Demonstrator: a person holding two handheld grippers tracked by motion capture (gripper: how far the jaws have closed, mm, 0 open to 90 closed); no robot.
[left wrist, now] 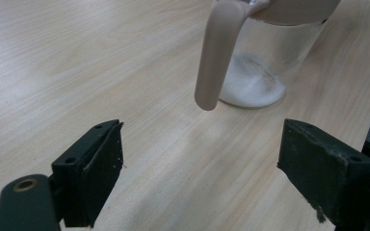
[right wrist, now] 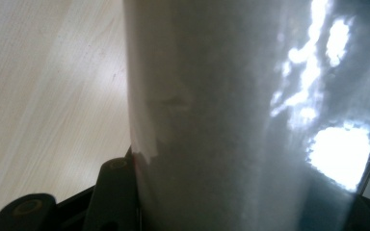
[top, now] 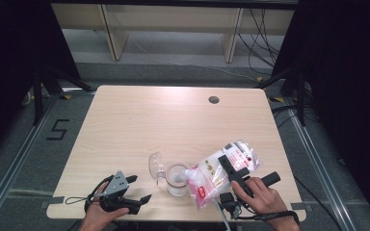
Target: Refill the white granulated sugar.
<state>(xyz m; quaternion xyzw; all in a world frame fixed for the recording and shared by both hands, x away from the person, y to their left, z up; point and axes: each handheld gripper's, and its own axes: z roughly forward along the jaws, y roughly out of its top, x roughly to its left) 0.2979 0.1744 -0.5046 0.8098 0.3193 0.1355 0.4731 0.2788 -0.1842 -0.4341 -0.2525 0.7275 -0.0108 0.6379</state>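
Black jaws of the right gripper [top: 232, 169] pinch a plastic bag of white granules [top: 221, 169], tipped so its corner meets the rim of the clear jar [top: 177, 179]. The left gripper [top: 137, 190], jaws spread on nothing, waits just left of the jar. A thin white layer covers the jar's bottom; most filling seemingly remains. Its hinged lid [top: 154, 163] stands open.

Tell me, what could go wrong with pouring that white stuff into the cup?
The bag is tilted over the clear cup in the right tongs, so powder might spill onto the table. The left tongs are open beside the cup, not steadying it, so a nudge from the bag could tip it.
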